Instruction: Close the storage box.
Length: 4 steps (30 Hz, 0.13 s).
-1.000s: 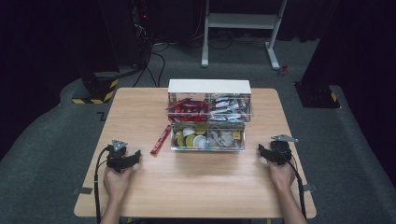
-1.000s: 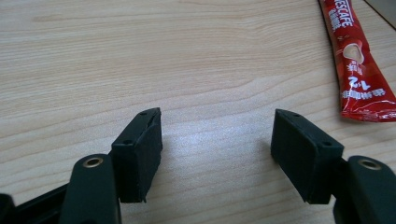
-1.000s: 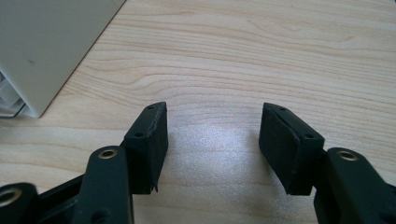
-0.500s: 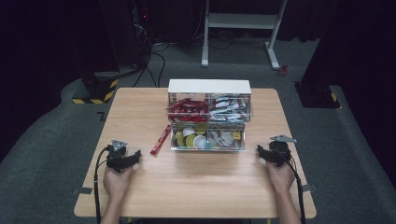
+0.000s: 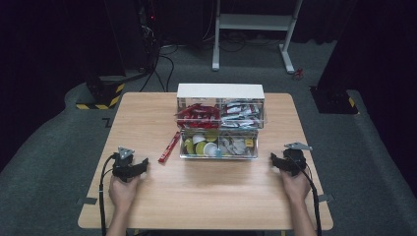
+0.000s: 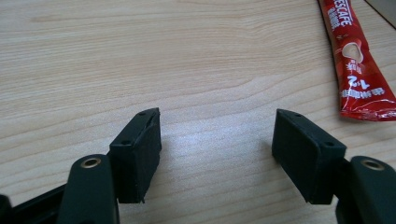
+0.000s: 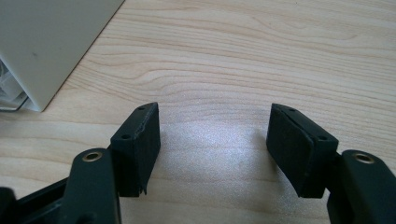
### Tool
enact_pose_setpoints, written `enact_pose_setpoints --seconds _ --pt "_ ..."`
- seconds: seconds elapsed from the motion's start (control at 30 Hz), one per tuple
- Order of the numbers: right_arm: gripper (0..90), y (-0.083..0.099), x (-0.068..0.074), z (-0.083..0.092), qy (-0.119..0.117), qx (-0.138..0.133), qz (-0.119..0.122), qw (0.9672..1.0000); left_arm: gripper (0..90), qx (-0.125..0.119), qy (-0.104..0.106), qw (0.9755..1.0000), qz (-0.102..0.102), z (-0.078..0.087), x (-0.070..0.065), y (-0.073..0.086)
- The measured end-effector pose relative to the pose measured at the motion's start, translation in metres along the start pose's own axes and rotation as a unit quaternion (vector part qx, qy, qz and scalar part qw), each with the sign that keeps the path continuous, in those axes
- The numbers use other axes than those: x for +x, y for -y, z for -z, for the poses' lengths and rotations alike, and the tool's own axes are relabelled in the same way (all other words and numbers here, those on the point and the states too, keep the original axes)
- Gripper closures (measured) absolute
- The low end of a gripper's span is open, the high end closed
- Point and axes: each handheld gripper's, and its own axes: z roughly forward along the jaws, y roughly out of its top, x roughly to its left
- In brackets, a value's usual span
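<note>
With my left gripper (image 6: 217, 156) spread empty and my right gripper (image 7: 215, 154) just opening on nothing, I judged the red sachet (image 5: 169, 147) light, limp and slippery, best pinched mid-length.

Bench surroundings, beyond the work area.
A wooden bench (image 5: 206, 196) stands on grey carpet (image 5: 59, 162); a white frame stand (image 5: 255, 29) sits behind, black cables (image 5: 164, 64) trail, and a yellow-and-black striped base (image 5: 105, 96) lies at rear left.

High view overhead, facing fwd; gripper views skim the table (image 5: 147, 113) close-up (shared w/ high view).
</note>
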Motion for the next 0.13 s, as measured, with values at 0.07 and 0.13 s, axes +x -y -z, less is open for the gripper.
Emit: enact_pose_setpoints --seconds 0.07,0.13 --pt "34.4 0.0 0.0001 -0.0001 -0.001 0.0 0.001 1.0 33.1 0.001 0.001 1.0 0.001 0.0001 -0.0001 0.0" --pt "34.1 0.0 0.0001 -0.0001 -0.001 0.0 0.001 1.0 33.0 0.0 0.0 1.0 0.001 0.0 -0.0001 0.0"
